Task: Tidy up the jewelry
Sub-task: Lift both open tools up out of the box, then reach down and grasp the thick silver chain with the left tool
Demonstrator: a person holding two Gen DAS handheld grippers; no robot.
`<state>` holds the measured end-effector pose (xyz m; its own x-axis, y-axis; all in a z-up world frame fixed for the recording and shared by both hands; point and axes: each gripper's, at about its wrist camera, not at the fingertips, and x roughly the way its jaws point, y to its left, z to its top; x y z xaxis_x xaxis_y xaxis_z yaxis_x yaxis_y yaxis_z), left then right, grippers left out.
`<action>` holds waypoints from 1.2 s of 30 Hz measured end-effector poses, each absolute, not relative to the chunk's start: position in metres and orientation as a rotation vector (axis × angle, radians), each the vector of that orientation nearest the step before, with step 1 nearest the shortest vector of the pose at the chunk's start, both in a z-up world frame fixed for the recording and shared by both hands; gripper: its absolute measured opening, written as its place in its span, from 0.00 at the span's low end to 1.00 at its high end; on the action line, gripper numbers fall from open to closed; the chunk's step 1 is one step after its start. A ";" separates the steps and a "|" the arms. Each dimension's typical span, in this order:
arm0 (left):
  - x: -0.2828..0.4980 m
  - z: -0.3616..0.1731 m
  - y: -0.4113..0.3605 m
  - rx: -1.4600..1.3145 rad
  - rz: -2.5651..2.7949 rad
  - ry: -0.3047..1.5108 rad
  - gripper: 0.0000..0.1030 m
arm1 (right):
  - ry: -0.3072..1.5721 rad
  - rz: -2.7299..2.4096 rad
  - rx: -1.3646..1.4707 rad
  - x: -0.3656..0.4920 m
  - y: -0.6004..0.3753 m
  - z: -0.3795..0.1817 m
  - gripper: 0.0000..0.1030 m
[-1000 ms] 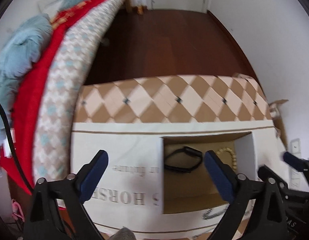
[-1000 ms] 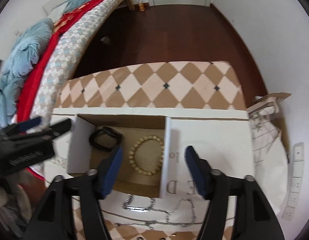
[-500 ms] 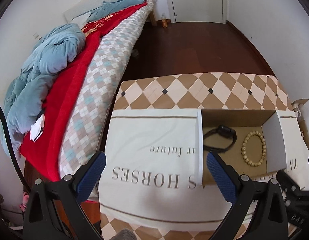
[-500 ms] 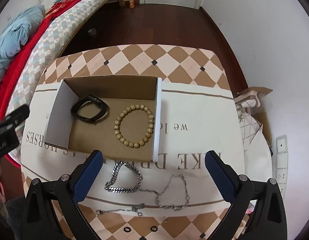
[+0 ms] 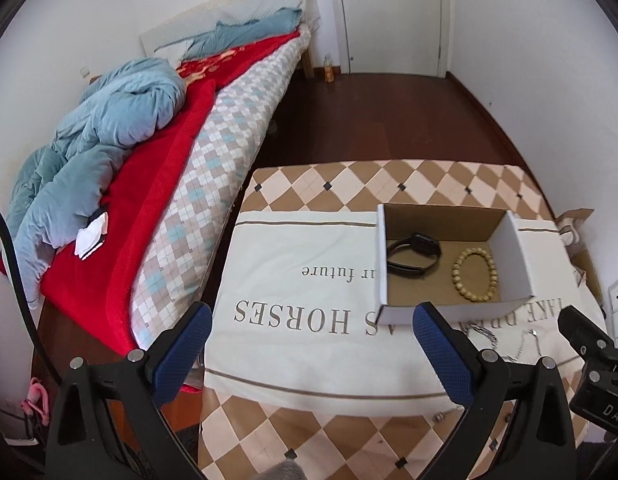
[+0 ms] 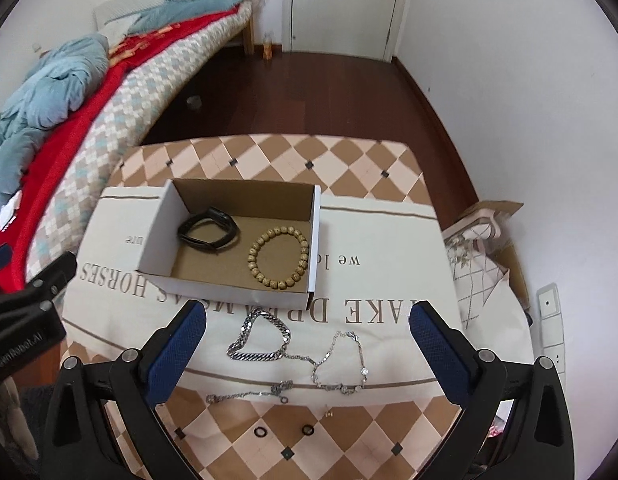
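Only in the right wrist view are the silver chains (image 6: 265, 340) fully seen, at 6 o'clock of the cardboard box (image 6: 229, 288) on the surface (image 6: 349, 168). They are largely hidden behind the left gripper (image 5: 309, 344). Watch band (image 6: 208, 229) and bead bracelet (image 6: 278, 258) lie inside the box. Jaws of both the left and the right gripper (image 6: 309, 340) are spread, empty.

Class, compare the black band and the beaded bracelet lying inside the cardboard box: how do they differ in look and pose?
The black band is dark and smooth, one continuous strap; the beaded bracelet is tan, made of separate round beads. The band forms a squashed, uneven loop; the bracelet lies flat as a nearly round ring. The band sits on the box's left and further back, the bracelet right and nearer. Both rest on the floor of the cardboard box, apart from each other.
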<state>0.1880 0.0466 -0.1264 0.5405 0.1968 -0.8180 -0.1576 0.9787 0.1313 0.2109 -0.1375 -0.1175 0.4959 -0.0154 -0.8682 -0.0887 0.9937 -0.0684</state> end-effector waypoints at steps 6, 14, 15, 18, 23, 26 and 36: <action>0.160 -0.098 0.044 0.048 0.199 0.916 1.00 | 0.991 0.050 -0.096 0.183 -0.141 -0.089 1.00; 0.128 -0.069 0.044 0.003 0.204 0.865 1.00 | 0.920 0.052 -0.052 0.149 -0.145 -0.057 1.00; 0.125 -0.067 0.045 -0.003 0.208 0.859 1.00 | 0.913 0.058 -0.041 0.144 -0.146 -0.053 1.00; 0.116 -0.062 0.045 -0.015 0.231 0.829 1.00 | 0.897 0.073 -0.011 0.135 -0.147 -0.047 1.00; 0.118 -0.077 0.040 0.015 0.270 0.839 1.00 | 0.908 0.086 0.070 0.132 -0.167 -0.063 1.00; 0.126 -0.103 0.036 0.041 0.280 0.891 1.00 | 1.004 0.009 0.078 0.140 -0.189 -0.101 1.00; 0.165 -0.199 0.011 0.134 0.252 1.111 1.00 | 1.246 -0.082 0.200 0.156 -0.259 -0.232 0.66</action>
<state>0.1651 0.0112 -0.1988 0.4190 0.2664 -0.8680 -0.1336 0.9637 0.2313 0.1558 -0.2587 -0.2320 0.3186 0.0466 -0.9467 0.1706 0.9797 0.1057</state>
